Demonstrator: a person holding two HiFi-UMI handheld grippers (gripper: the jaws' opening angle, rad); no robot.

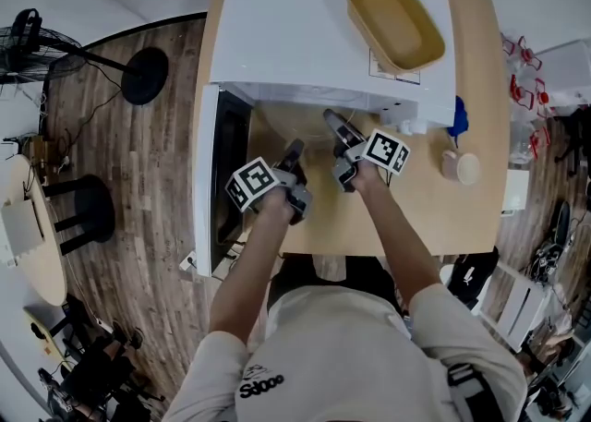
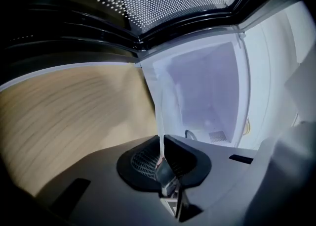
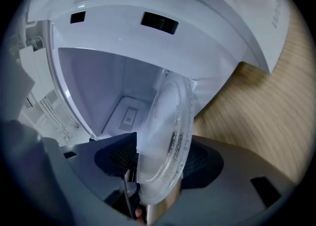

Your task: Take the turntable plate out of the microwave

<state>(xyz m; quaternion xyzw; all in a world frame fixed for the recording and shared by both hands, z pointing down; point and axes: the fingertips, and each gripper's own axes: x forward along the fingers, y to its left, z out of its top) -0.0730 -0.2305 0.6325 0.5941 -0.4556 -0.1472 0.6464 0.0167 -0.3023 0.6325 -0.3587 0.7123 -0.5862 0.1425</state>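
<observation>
Standing on edge before open microwave [image 1: 305, 32] cavity, turntable plate [image 3: 168, 136] is clamped at thin rim by left gripper [image 2: 162, 166]. Right gripper [image 3: 160, 163] jaws are spread wide astride rim, unpressed. Withdrawal is judged left-led.

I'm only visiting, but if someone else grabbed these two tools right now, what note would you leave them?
Left gripper: shut on the rim of the glass turntable plate, held on edge.
Right gripper: jaws wide apart, plate between them, not clamped.
Plate: lifted off the floor of the open microwave, at its mouth.
Left to do: draw it fully clear, probably set it on the table.
</observation>
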